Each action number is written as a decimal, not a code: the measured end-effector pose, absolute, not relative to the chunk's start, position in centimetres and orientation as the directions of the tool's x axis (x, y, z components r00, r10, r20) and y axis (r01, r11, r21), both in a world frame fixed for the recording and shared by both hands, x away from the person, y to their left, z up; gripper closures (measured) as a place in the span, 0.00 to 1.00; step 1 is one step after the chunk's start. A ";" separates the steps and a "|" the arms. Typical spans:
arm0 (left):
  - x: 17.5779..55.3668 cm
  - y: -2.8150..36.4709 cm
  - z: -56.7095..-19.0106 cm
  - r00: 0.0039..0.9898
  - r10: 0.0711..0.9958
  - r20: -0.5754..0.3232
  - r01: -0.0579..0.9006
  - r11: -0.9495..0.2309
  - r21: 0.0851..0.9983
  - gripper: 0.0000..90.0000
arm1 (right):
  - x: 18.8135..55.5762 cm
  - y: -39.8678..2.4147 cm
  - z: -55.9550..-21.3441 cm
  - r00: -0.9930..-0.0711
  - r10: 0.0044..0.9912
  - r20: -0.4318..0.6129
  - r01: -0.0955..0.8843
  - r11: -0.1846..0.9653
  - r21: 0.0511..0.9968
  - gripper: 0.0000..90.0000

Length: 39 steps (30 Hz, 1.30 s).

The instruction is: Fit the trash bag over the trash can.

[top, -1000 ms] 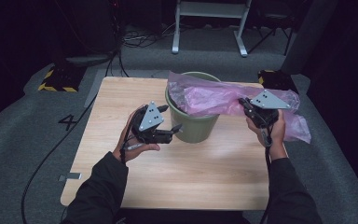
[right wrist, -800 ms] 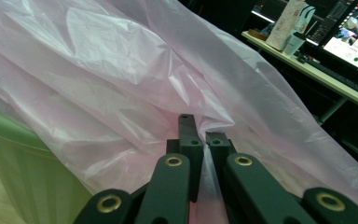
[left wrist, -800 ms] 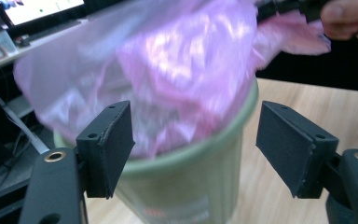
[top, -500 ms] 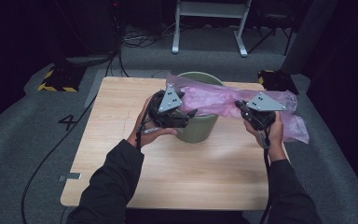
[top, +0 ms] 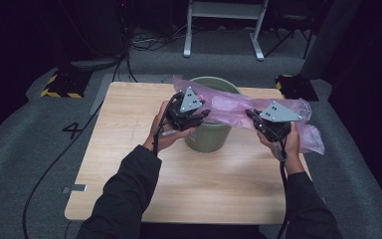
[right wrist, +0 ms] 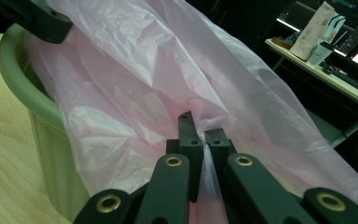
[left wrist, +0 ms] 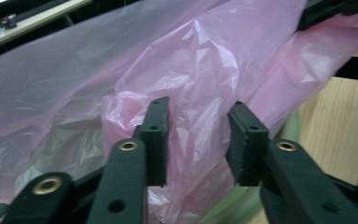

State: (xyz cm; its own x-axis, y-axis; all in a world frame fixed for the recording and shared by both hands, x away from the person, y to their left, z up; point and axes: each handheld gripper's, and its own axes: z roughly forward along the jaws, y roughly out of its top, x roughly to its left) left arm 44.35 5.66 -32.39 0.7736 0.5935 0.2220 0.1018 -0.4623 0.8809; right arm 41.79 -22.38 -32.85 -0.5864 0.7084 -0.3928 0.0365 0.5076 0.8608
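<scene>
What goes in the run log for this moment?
right gripper: shut on pink bag | left gripper: just closing around bag fold, not pinched | green bin: upright

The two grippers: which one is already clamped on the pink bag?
The right gripper: its jaws pinch the pink bag. The left gripper has been closing, bag between its jaws, a gap remaining.

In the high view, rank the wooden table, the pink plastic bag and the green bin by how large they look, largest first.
1. Wooden table, by far the largest.
2. Pink plastic bag, stretched over the bin and out to the right.
3. Green bin, though the bag hides part of it, so these two are close.
</scene>
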 end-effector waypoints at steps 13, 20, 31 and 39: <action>46.5 5.6 -33.3 0.730 0.649 0.213 0.195 -0.496 0.846 0.54 | 41.9 -21.0 -32.8 -0.613 0.669 -0.420 0.039 0.557 0.830 1.00; 45.4 6.0 -31.8 0.749 0.627 0.215 0.105 -0.432 0.896 0.36 | 42.1 -20.6 -32.7 -0.618 0.655 -0.435 0.053 0.587 0.808 1.00; 44.7 2.2 -31.2 0.795 0.545 0.268 0.058 -0.507 0.860 0.37 | 42.0 -19.5 -32.4 -0.658 0.623 -0.423 0.036 0.587 0.809 1.00; 45.1 1.0 -31.8 0.795 0.513 0.323 0.065 -0.602 0.796 0.78 | 41.8 -19.3 -32.4 -0.678 0.612 -0.408 0.022 0.571 0.820 0.99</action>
